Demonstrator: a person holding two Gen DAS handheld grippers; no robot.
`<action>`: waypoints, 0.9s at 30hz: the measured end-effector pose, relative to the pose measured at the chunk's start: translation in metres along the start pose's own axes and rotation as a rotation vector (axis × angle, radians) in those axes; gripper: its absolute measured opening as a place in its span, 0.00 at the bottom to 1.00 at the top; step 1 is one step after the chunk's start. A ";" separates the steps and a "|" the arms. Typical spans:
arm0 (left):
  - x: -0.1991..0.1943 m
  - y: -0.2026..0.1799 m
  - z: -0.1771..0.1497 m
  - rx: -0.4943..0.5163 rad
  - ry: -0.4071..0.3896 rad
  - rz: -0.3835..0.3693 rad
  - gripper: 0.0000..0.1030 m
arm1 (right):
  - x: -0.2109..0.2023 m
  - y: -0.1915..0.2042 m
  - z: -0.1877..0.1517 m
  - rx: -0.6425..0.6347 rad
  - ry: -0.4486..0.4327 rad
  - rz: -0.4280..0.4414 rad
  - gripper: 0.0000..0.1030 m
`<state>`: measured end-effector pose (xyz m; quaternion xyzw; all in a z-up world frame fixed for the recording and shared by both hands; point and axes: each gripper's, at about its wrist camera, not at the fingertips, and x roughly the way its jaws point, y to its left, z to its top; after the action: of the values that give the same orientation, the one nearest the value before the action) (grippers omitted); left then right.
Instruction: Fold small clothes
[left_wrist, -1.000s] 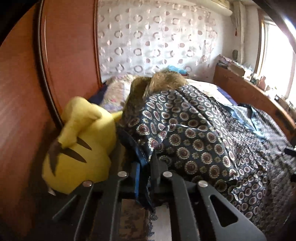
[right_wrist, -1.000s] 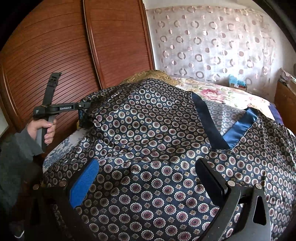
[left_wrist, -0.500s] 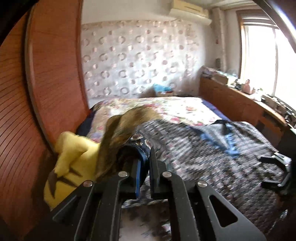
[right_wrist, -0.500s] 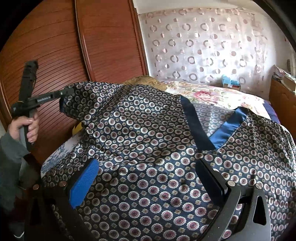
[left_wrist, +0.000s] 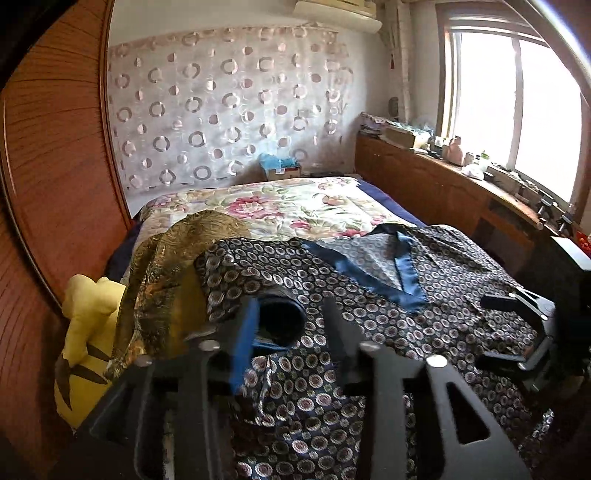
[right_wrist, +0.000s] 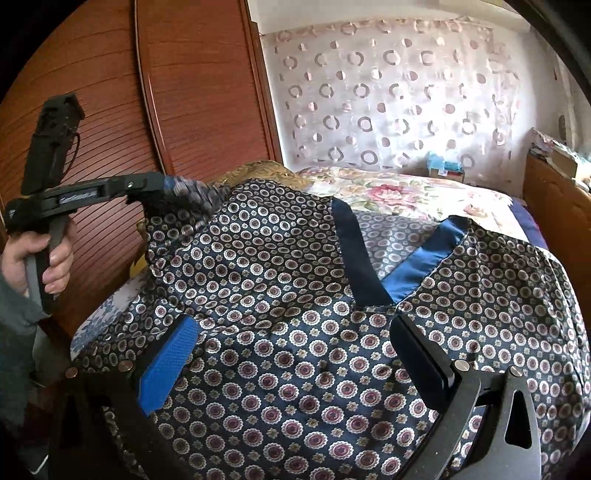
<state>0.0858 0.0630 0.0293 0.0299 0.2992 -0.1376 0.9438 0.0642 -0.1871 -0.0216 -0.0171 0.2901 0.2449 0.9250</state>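
A navy satin pyjama top with ring-and-flower print and a blue collar band lies spread on the bed, front up. My left gripper is held up at the top's left side, and its jaws are opening. The dark sleeve cuff sits loose between the pads, which do not press on it. In the right wrist view the left gripper is in a person's hand, and the sleeve end blurs beside its tip. My right gripper stands wide open low over the shirt's front.
A yellow plush toy and a gold brocade cloth lie at the bed's left side against the wooden wardrobe. The floral bedspread stretches beyond. A cluttered wooden sideboard runs under the window on the right.
My left gripper has risen and drawn the sleeve up over the shirt. Its jaws, which were shut on the sleeve, have parted. The right gripper has hardly moved.
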 end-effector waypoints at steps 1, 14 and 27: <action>-0.005 0.001 -0.001 -0.002 -0.003 -0.008 0.41 | 0.000 0.000 0.001 -0.001 0.000 -0.001 1.00; -0.037 0.033 -0.025 -0.071 -0.046 0.025 0.75 | 0.018 0.009 0.040 -0.083 0.005 0.072 0.81; -0.032 0.039 -0.050 -0.116 -0.019 0.050 0.75 | 0.141 0.038 0.078 -0.231 0.156 0.134 0.74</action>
<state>0.0435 0.1156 0.0055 -0.0184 0.2967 -0.0965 0.9499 0.1877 -0.0774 -0.0293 -0.1229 0.3317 0.3358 0.8730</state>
